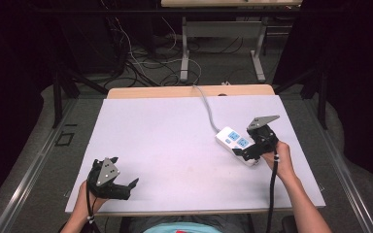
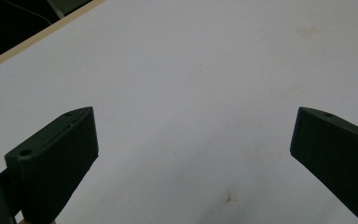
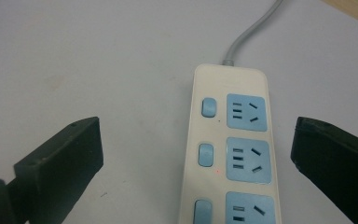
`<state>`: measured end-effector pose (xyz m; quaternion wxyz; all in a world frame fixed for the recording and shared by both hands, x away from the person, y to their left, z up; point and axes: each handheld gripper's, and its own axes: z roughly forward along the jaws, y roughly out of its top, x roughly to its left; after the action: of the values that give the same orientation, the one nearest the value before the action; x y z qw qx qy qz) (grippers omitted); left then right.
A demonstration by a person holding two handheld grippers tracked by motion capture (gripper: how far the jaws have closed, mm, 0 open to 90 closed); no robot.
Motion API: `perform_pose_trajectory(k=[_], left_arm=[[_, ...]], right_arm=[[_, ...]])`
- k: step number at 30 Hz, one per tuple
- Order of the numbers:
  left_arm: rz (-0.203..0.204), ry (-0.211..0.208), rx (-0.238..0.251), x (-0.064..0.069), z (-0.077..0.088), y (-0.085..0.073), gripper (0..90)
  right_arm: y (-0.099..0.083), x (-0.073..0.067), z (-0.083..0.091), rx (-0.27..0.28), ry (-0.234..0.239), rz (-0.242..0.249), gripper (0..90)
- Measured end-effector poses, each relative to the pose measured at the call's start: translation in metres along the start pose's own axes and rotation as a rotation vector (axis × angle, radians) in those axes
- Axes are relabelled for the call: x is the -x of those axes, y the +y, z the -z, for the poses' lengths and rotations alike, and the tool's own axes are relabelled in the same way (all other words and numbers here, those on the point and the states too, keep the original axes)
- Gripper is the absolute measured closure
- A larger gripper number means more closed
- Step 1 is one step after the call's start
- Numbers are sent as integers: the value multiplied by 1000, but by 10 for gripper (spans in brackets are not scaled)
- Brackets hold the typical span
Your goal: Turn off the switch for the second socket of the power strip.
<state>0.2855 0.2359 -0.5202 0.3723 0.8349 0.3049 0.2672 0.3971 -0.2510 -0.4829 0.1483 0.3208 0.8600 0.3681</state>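
A white power strip (image 1: 235, 144) with blue sockets lies on the right side of the white table top (image 1: 175, 145), its grey cable (image 1: 206, 104) running to the far edge. My right gripper (image 1: 245, 154) hovers over the strip's near end, open. In the right gripper view the power strip (image 3: 230, 149) lies between the two wide-spread jaws, nearer the right one, with blue sockets and blue switches (image 3: 206, 154) showing. My left gripper (image 1: 128, 187) rests near the front left of the table, open, with bare white surface (image 2: 191, 93) between its jaws.
A wooden table edge (image 1: 165, 91) shows beyond the white sheet. Behind it stand metal desk legs (image 1: 185, 53) and tangled cables (image 1: 141, 63) on the floor. A small brown mark (image 2: 229, 198) stains the sheet near the left gripper.
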Motion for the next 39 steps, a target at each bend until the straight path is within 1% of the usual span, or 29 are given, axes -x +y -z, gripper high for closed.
perform_pose_trajectory(k=[1, 3, 4, 6, 9, 10, 11, 12, 13, 15, 17, 19, 21, 22, 23, 25, 26, 27, 29, 31, 32, 33, 34, 35, 36, 38, 39], left_arm=[[3, 2, 4, 0, 0, 0, 7], [2, 0, 5, 0, 0, 0, 7], [2, -5, 6, 1, 0, 0, 7], [3, -7, 3, 1, 0, 0, 7], [7, -5, 8, 1, 0, 0, 7], [9, -4, 9, 1, 0, 0, 7], [7, -2, 8, 1, 0, 0, 7], [4, 0, 2, 1, 0, 0, 7], [5, -3, 1, 1, 0, 0, 7], [5, -7, -2, 1, 0, 0, 7], [4, -5, -2, 1, 0, 1, 7], [6, -3, 1, 2, 0, 0, 7], [12, 1, 9, 2, 0, 0, 7], [10, 3, 7, 1, 0, 1, 7], [3, 3, -1, 0, 0, 1, 7], [4, 0, -1, 1, -1, 1, 7], [-2, -1, -6, 0, -1, 1, 7], [6, -1, 3, 1, -2, 1, 7], [2, 0, 2, 1, -1, 1, 7], [13, 1, 4, 1, -1, 0, 7], [16, -1, 3, 1, -1, 0, 7], [7, 1, -4, 1, -1, 0, 7], [8, -2, -3, 1, -2, 0, 7], [6, -2, -4, 0, -2, 0, 7], [6, -3, -4, 0, -2, 0, 7], [14, -10, -1, 1, -3, 0, 7], [10, -10, -1, 0, -3, 0, 7]], right_arm=[[0, 1, -1, -9, -2, 0, 18], [-1, 2, -2, -20, 12, -9, 19], [-1, 3, -2, -12, 3, -10, 20], [-2, 4, -2, -11, 6, -11, 21], [-3, 6, -3, -17, 17, -26, 21], [-3, 6, -3, -28, 24, -30, 21], [-3, 7, -4, -25, 28, -37, 21], [-3, 7, -4, -25, 28, -37, 21], [-3, 7, -5, -21, 16, -38, 21], [-1, 9, -7, -26, 23, -43, 21], [0, 11, -9, -30, 16, -35, 21], [1, 10, -11, -36, 15, -54, 21], [2, 10, -11, -35, 21, -48, 21], [2, 11, -13, -30, 17, -33, 13], [3, 12, -13, -33, 19, -32, 9], [3, 14, -15, -41, 35, -46, 7], [3, 15, -16, -41, 25, -56, 7], [3, 15, -16, -41, 25, -56, 7], [3, 18, -17, -34, 34, -59, 0], [3, 20, -18, -29, 30, -70, 0], [3, 21, -19, -22, 37, -60, 0], [3, 21, -19, -22, 37, -60, 0], [3, 22, -19, -30, 33, -67, 0], [3, 23, -20, -26, 31, -84, 0], [2, 24, -20, -26, 38, -79, 0], [1, 25, -21, -24, 50, -87, 0], [1, 25, -21, -24, 50, -87, 0]])
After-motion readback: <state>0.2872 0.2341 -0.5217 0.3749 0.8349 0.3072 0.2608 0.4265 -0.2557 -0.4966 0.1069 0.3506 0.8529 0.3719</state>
